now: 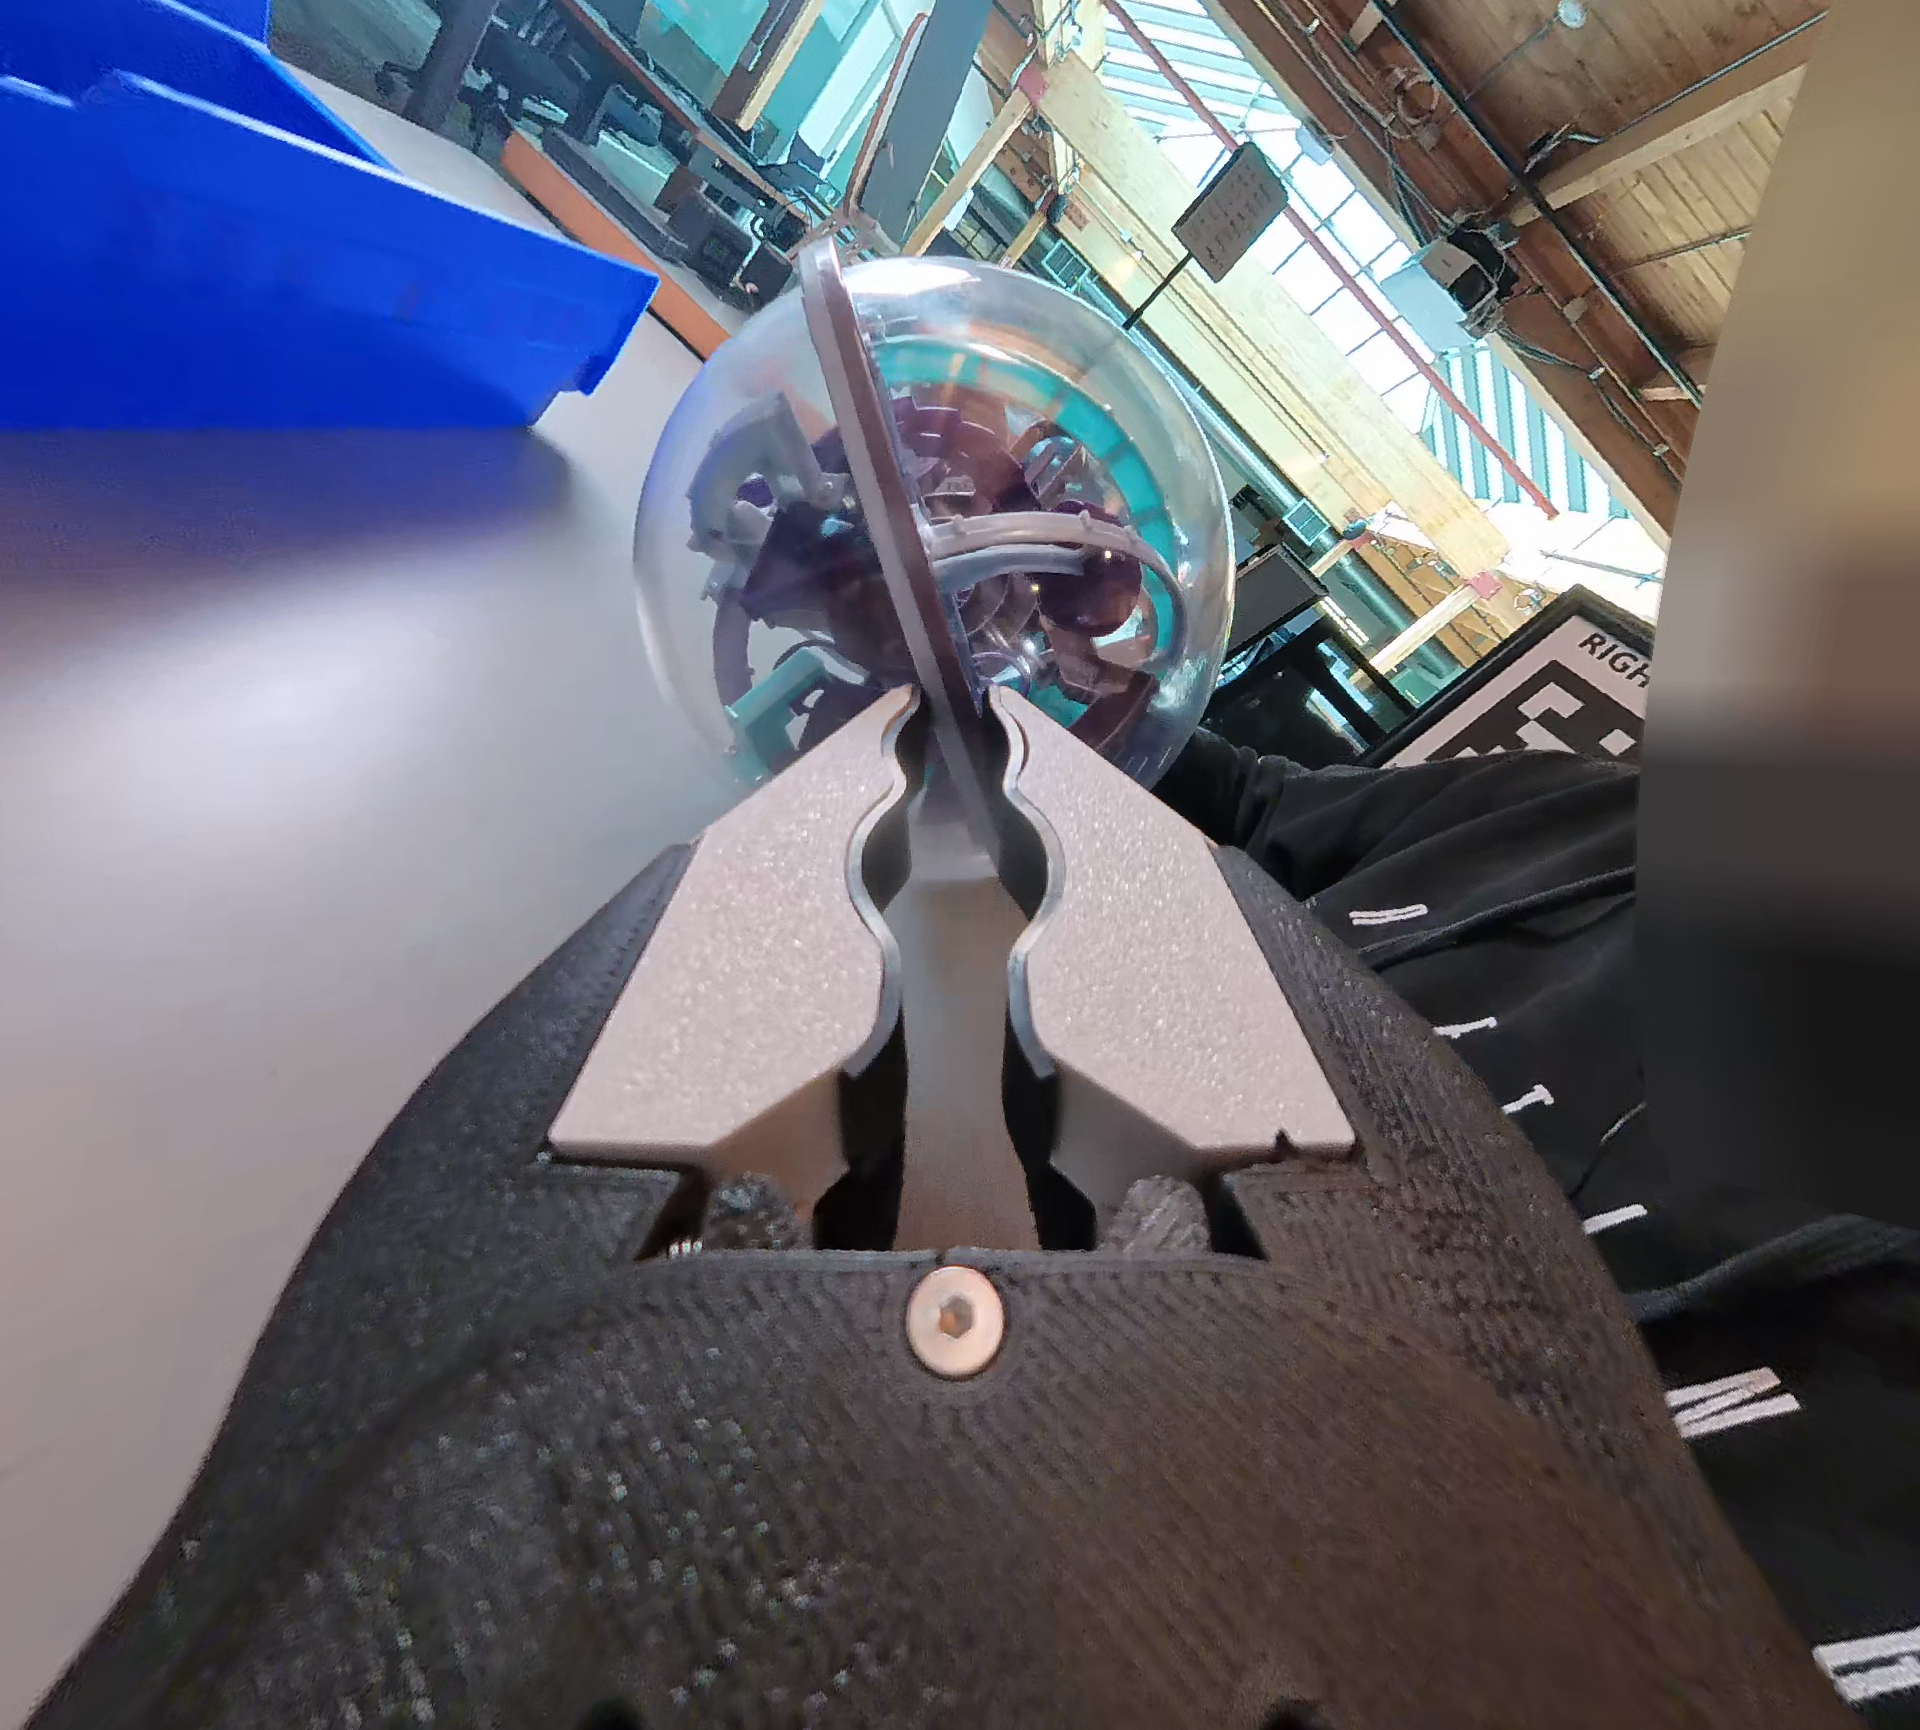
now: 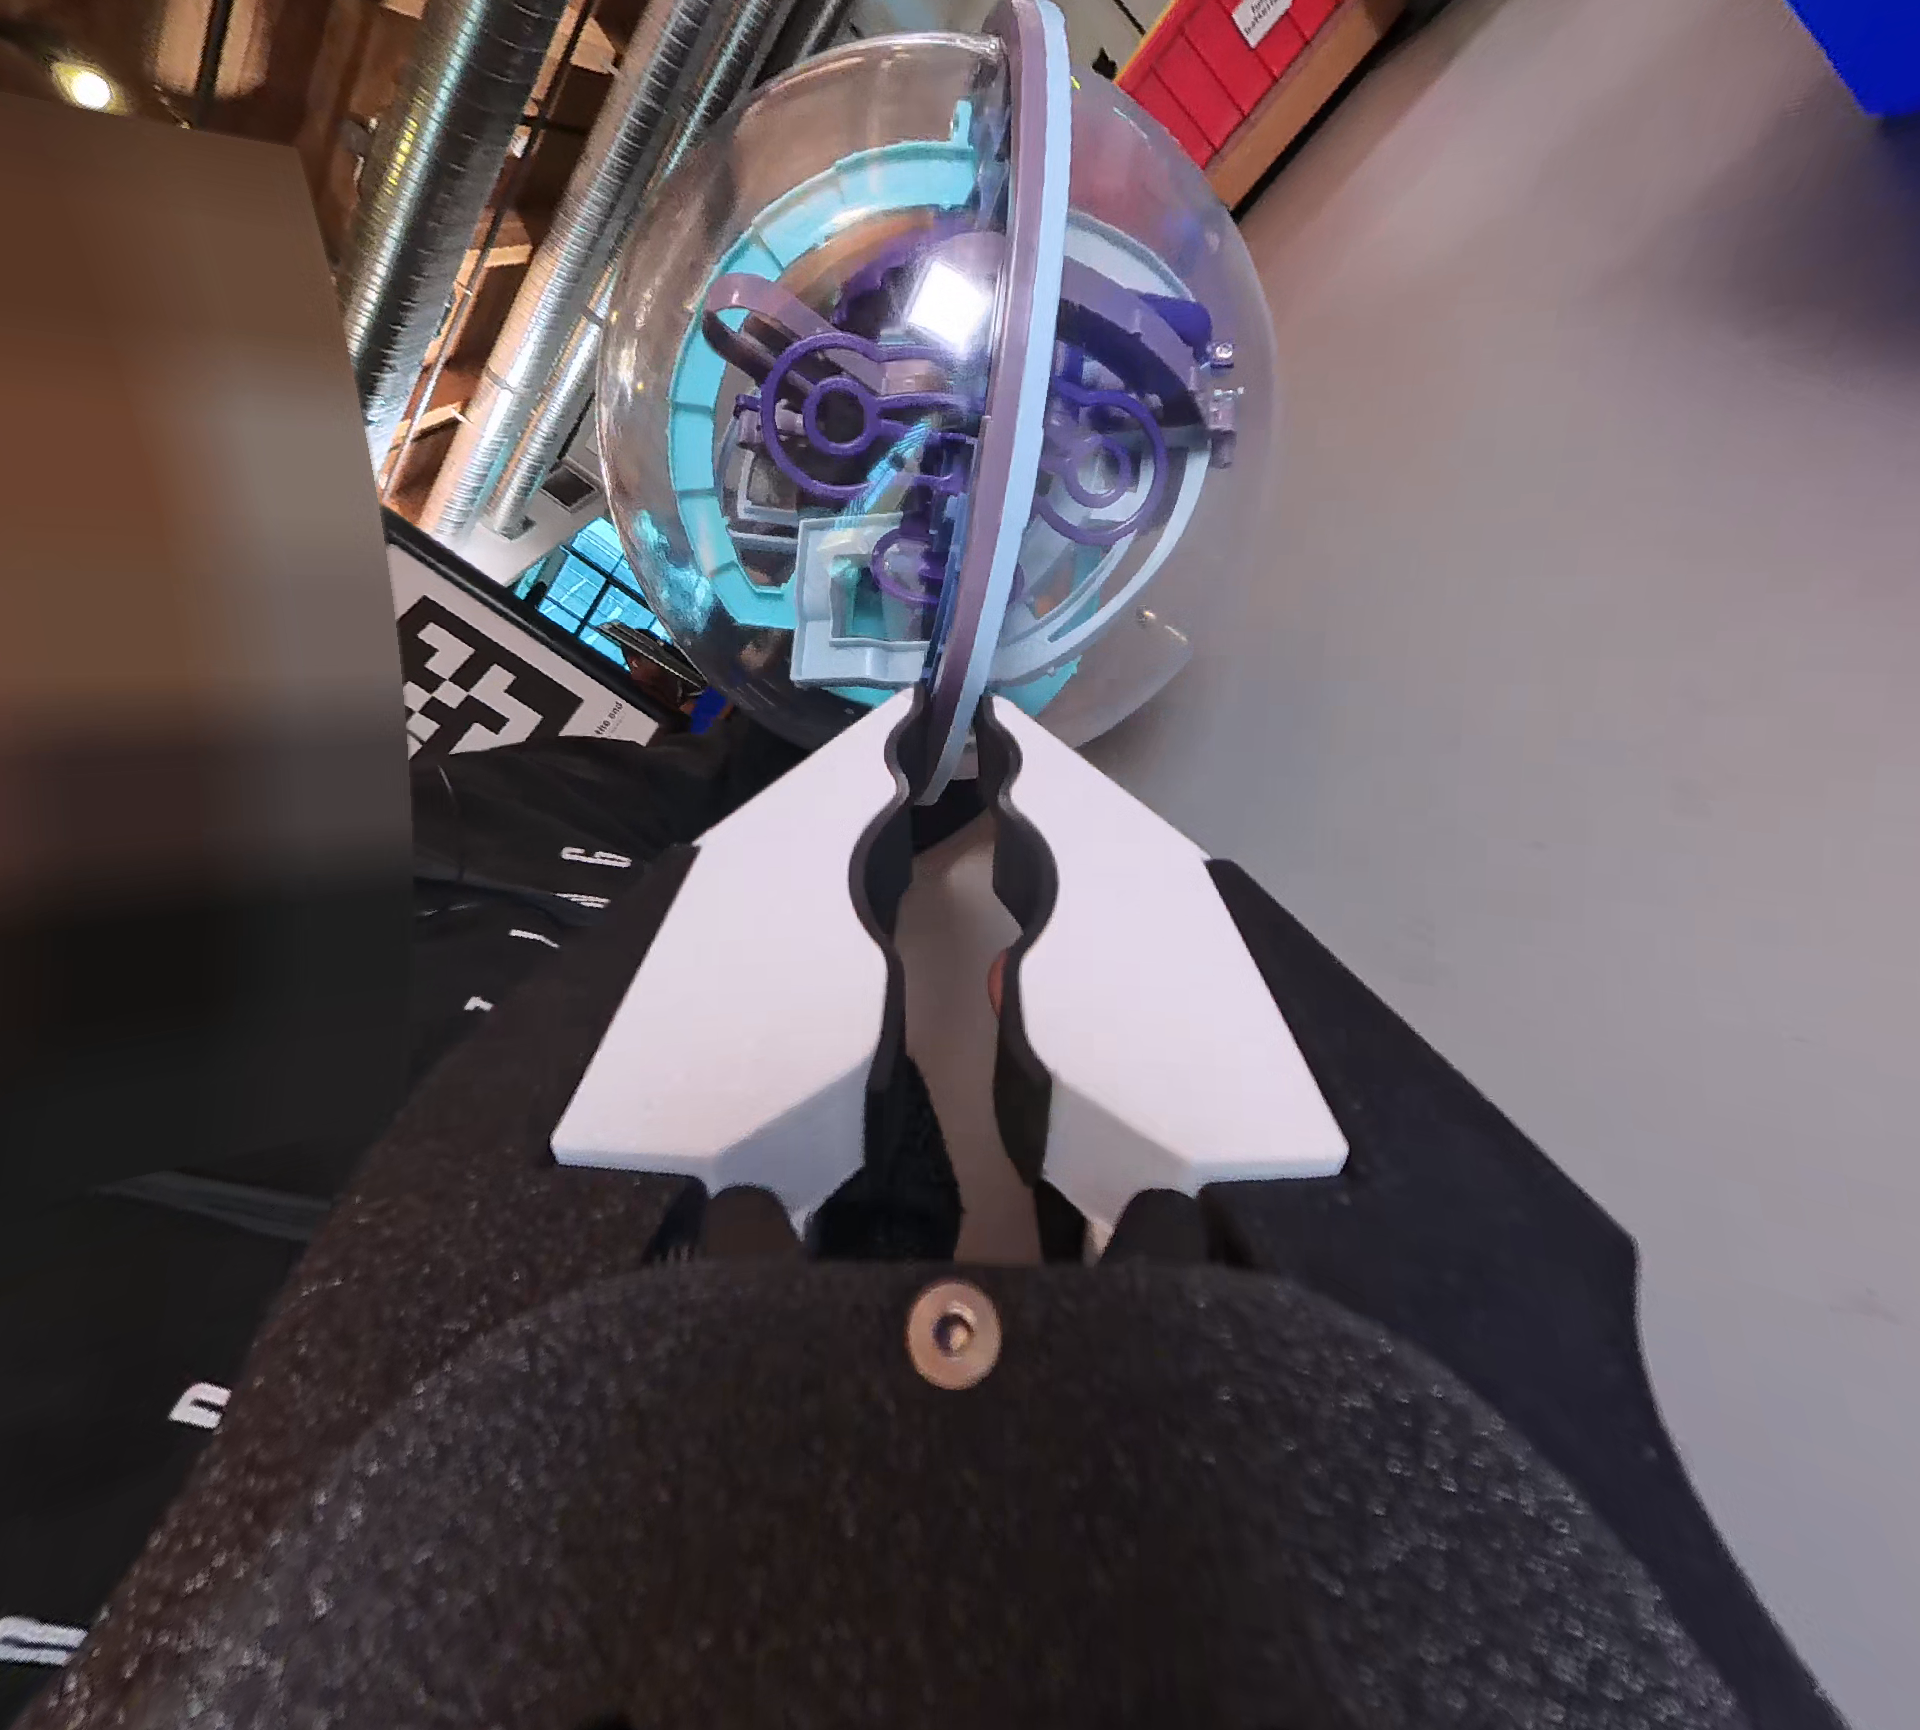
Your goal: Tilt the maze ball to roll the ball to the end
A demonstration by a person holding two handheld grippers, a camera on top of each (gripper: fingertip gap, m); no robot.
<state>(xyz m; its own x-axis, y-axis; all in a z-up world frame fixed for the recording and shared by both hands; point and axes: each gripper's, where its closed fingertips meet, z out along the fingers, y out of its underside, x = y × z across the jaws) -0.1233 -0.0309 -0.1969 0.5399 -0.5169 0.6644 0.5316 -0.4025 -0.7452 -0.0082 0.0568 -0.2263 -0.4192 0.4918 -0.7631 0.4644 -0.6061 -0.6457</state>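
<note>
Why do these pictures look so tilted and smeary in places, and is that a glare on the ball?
Both wrist views are tilted wide-angle shots; left wrist view: blue bin and table blur near the edge; right wrist view: a white glare patch sits on the maze ball, and the side is blurred.

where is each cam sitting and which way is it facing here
Left wrist view: sits on the left gripper, faces along its fingers at the maze ball; blue bin at left, a dark sleeve at right.
Right wrist view: sits on the right gripper, faces the maze ball from the opposite side; red bin behind.
Shared: the ball, each gripper pinching its rim.
</note>
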